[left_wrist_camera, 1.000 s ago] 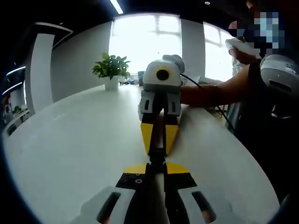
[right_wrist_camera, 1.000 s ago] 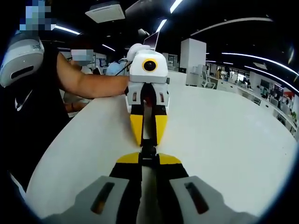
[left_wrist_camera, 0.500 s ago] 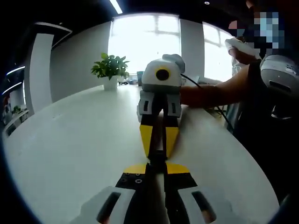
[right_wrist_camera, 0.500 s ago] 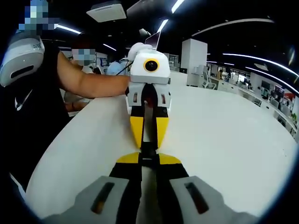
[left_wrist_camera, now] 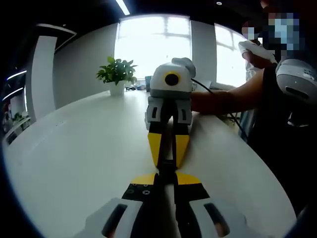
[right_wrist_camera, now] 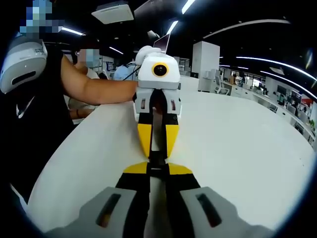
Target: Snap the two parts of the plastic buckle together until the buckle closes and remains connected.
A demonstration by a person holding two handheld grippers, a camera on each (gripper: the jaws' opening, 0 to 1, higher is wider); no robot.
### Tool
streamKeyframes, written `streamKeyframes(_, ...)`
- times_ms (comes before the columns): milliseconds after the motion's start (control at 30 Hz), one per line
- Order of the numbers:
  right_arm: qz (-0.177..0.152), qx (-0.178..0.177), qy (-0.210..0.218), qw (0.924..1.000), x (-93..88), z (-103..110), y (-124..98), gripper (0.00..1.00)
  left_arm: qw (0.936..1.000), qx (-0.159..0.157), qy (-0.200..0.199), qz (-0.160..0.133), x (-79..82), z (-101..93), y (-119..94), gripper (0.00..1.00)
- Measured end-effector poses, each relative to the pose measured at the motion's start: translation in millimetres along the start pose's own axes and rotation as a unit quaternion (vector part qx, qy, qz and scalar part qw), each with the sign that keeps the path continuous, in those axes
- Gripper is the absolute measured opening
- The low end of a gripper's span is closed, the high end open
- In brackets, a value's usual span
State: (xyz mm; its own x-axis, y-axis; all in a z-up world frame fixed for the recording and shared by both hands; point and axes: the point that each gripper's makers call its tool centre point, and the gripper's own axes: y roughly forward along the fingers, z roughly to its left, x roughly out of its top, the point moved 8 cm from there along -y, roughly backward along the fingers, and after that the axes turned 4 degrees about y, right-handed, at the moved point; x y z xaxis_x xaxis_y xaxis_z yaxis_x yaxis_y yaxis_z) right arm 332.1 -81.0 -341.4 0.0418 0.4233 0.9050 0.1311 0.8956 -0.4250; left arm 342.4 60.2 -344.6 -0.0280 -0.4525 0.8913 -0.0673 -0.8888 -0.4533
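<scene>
The black plastic buckle (left_wrist_camera: 167,167) sits in mid-air just above the white table (left_wrist_camera: 74,158), pinched between the two grippers that meet nose to nose over it. In the left gripper view the left gripper (left_wrist_camera: 166,179) rises from the bottom with its jaws clenched on the near half of the buckle, and the right gripper (left_wrist_camera: 168,148) faces it from beyond the buckle, its yellow tips closed on the far half. The right gripper view shows the mirror of this: the right gripper (right_wrist_camera: 157,171) grasping its end of the buckle (right_wrist_camera: 157,159), the left gripper (right_wrist_camera: 157,144) opposite and closed on the other end. The dark piece reads as one continuous strip between the tips, so the two halves look pushed together, though whether the catch has actually latched is too small and shadowed to tell

Beyond the buckle, a potted plant (left_wrist_camera: 118,74) stands at the far edge of the table near the window, and a person's forearm (right_wrist_camera: 94,89) reaches in behind the far gripper

Judged from here, the main risk is letting go too early: if the prongs are only part-way in, the halves would spring apart or drop to the table. A slight twist between the two hands could also jam the prongs askew, or let the thin plastic slip out of one grip

No brand, label or writing is legible anywhere
</scene>
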Motion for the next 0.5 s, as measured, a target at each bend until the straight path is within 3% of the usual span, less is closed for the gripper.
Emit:
streamKeyframes(400,-0.003,-0.006,-0.001,1.0,1.3,3.7,-3.5,0.1,1.0,0.007,-0.002,-0.003,1.2,1.3,-1.1,0.11)
streamKeyframes(500,-0.011,-0.005,0.002,0.9999,2.9,4.1,-5.2,0.1,0.9997,0.002,-0.004,-0.022,4.8,0.1,-2.0,0.13)
